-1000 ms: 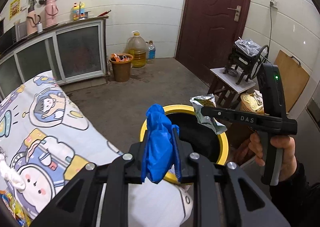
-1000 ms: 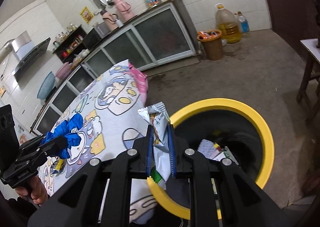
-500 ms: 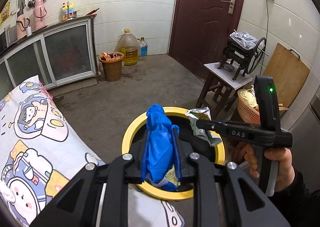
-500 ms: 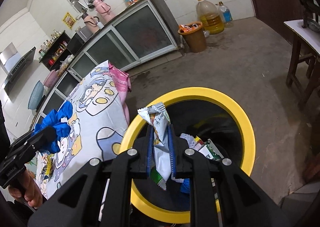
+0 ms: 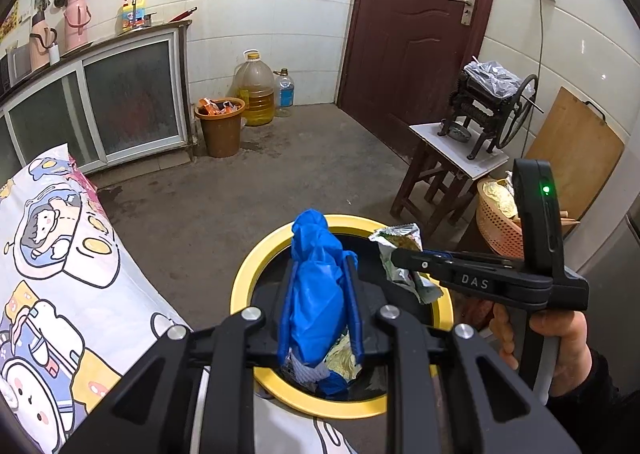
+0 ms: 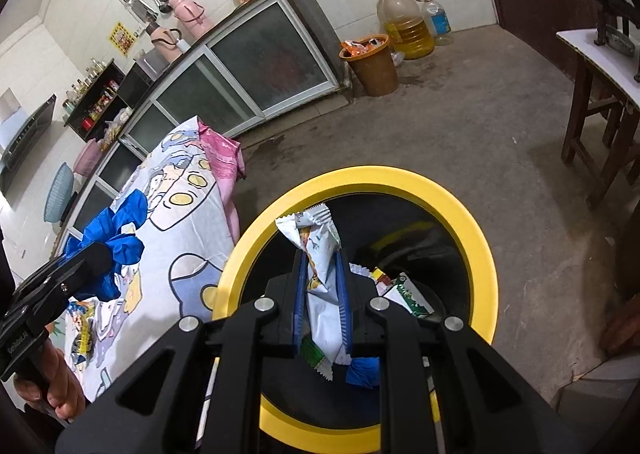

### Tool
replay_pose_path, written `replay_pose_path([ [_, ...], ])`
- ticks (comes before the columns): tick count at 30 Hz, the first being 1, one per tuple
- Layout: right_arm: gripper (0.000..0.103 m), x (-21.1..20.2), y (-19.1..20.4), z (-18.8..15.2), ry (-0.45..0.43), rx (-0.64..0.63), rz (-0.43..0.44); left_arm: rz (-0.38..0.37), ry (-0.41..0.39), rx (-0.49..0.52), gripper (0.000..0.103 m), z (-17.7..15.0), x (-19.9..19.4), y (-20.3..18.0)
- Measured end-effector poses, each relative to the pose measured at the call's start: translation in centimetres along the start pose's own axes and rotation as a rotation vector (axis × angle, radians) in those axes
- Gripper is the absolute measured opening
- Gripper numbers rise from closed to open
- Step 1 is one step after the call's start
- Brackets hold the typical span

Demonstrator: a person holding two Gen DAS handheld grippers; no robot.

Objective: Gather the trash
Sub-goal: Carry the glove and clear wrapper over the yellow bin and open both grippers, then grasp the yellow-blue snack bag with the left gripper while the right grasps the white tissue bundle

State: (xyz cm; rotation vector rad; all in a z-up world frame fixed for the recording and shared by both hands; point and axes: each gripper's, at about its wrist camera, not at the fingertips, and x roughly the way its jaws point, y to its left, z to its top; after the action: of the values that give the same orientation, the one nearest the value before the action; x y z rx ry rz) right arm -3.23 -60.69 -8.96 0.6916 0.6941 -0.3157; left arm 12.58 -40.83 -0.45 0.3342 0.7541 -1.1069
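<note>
My left gripper (image 5: pixel 319 288) is shut on a crumpled blue plastic bag (image 5: pixel 314 286) and holds it over the yellow-rimmed black bin (image 5: pixel 256 266). My right gripper (image 6: pixel 322 286) is shut on a white snack wrapper (image 6: pixel 320 266) above the same bin (image 6: pixel 472 221). The right gripper also shows in the left wrist view (image 5: pixel 394 254), over the bin's right rim, with the wrapper (image 5: pixel 400 254) in it. The left gripper shows in the right wrist view (image 6: pixel 98 256) with the blue bag (image 6: pixel 116 242), over the table's edge. Wrappers and blue plastic lie inside the bin.
A table with a cartoon-print cloth (image 5: pixel 52 274) stands left of the bin, with a few wrappers (image 6: pixel 82 330) on it. A wooden stool with a hand-crank machine (image 5: pixel 480 113), a woven basket (image 5: pixel 498 217), a brown bucket (image 5: pixel 220 125) and oil jugs (image 5: pixel 254 93) stand around.
Both grippers have moved from the table's edge toward the bin. The blue bag and the wrapper now hang over its opening. Both stay shut.
</note>
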Motion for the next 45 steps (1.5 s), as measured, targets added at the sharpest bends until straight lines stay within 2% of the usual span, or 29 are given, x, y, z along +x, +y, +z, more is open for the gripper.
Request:
replay_pose_path([
  [1,0.016,0.0,0.0,0.0,0.000,-0.001,-0.006,0.001,0.000,-0.001,0.020,0.0,0.0,0.0],
  [2,0.017,0.1,0.0,0.1,0.002,0.001,-0.013,0.001,-0.001,-0.003,0.025,-0.1,0.0,0.0],
  [3,0.021,0.2,-0.1,0.1,0.004,0.005,-0.028,0.003,-0.005,-0.009,0.037,-0.1,0.0,0.1],
  [4,0.031,0.3,-0.2,0.1,0.012,0.011,-0.038,0.007,-0.009,-0.014,0.044,-0.1,0.0,0.1],
  [5,0.036,0.3,-0.4,0.2,0.015,0.021,-0.043,0.017,-0.017,-0.021,0.056,-0.1,-0.2,0.2],
  [6,0.044,0.4,-0.5,0.2,0.015,0.029,-0.048,0.029,-0.030,-0.029,0.063,-0.1,-0.4,0.4],
  [8,0.045,0.4,-0.9,0.3,0.018,0.044,-0.056,0.034,-0.042,-0.040,0.065,-0.1,-0.8,0.8],
  [11,0.045,0.1,-1.1,0.2,0.018,0.058,-0.058,0.045,-0.058,-0.064,0.082,-0.2,-1.4,1.4],
  [15,0.045,-0.5,-0.8,0.3,0.011,0.060,-0.066,0.056,-0.075,-0.091,0.083,-0.2,-2.4,2.0],
  [18,0.045,-1.5,-0.2,0.4,-0.002,0.056,-0.061,0.034,-0.081,-0.130,0.083,-0.5,-3.5,3.0],
  [22,0.045,-2.5,0.8,0.4,-0.017,0.037,-0.059,0.071,-0.104,-0.141,0.083,-1.5,-5.4,4.3],
  [26,0.046,-2.8,2.6,0.4,-0.025,-0.008,-0.037,0.097,-0.118,-0.167,0.083,-3.6,-8.1,6.5],
  [28,0.052,-2.6,3.9,0.3,-0.021,-0.034,-0.013,0.126,-0.124,-0.177,0.083,-5.6,-10.4,8.0],
  [30,0.054,-2.2,5.5,0.1,-0.015,-0.070,0.022,0.162,-0.125,-0.201,0.086,-7.5,-12.6,9.6],
  [32,0.054,-1.5,7.7,-0.1,-0.007,-0.118,0.040,0.204,-0.129,-0.221,0.086,-9.6,-15.2,11.2],
  [36,0.060,0.5,13.0,-0.4,0.021,-0.218,0.128,0.371,-0.120,-0.257,0.089,-14.5,-20.6,14.8],
  [39,0.060,2.8,18.8,-1.3,0.065,-0.350,0.201,0.470,-0.092,-0.305,0.090,-18.0,-24.1,17.7],
  [42,0.060,4.5,24.1,-2.5,0.113,-0.469,0.273,0.534,-0.064,-0.347,0.090,-20.7,-26.2,20.0],
  [45,0.060,6.2,29.4,-3.9,0.159,-0.577,0.317,0.545,-0.048,-0.408,0.090,-23.0,-27.4,21.9],
])
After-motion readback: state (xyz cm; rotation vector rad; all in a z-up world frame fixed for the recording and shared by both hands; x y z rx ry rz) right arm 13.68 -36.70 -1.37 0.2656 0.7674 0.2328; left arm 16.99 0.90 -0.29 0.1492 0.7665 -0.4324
